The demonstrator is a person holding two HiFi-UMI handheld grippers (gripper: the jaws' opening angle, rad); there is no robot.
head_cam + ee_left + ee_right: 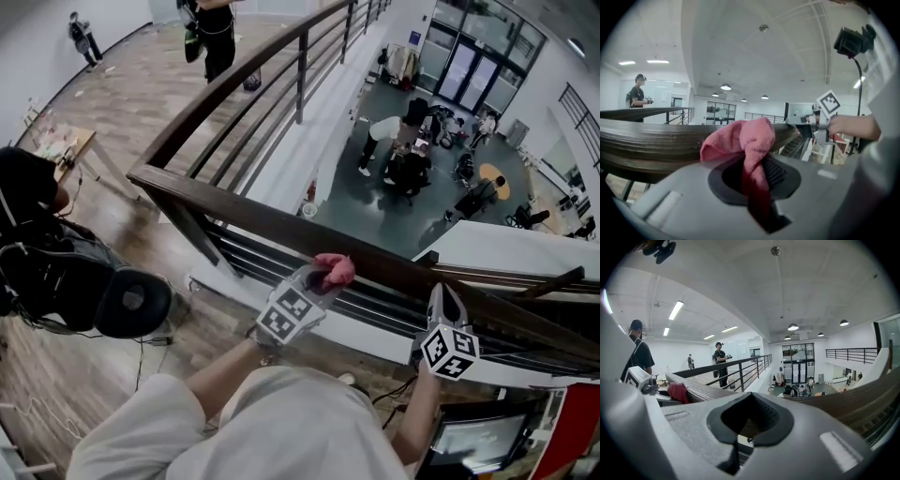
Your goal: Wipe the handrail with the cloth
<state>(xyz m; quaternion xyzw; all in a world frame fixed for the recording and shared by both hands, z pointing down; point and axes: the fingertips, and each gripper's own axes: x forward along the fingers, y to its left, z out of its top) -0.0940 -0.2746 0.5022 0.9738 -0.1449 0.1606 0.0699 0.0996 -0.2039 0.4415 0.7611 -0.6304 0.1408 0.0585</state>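
Cloth [336, 270] on handrail [234, 202]
Left claw [319, 277] clenched the pink cloth atop it; right claw [447, 298] was closed, empty, nearby.

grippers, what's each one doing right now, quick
Left gripper: shut on the cloth, at the handrail.
Right gripper: shut, holding nothing.

1. Interior evenly bright, lit from overhead by ceiling lamps [793, 327] and strip lights [675, 309].
2. Strip lights burn out to white. No hard shadows, only soft shade beneath the handrail [281, 220].
3. Both gripper views show heavy fisheye distortion: black corners, straight rails bowed.
4. Left gripper view: cloth [750, 136] reasonably sharp, nearest foreground soft.
5. Head view: slightly soft, with curved edges.
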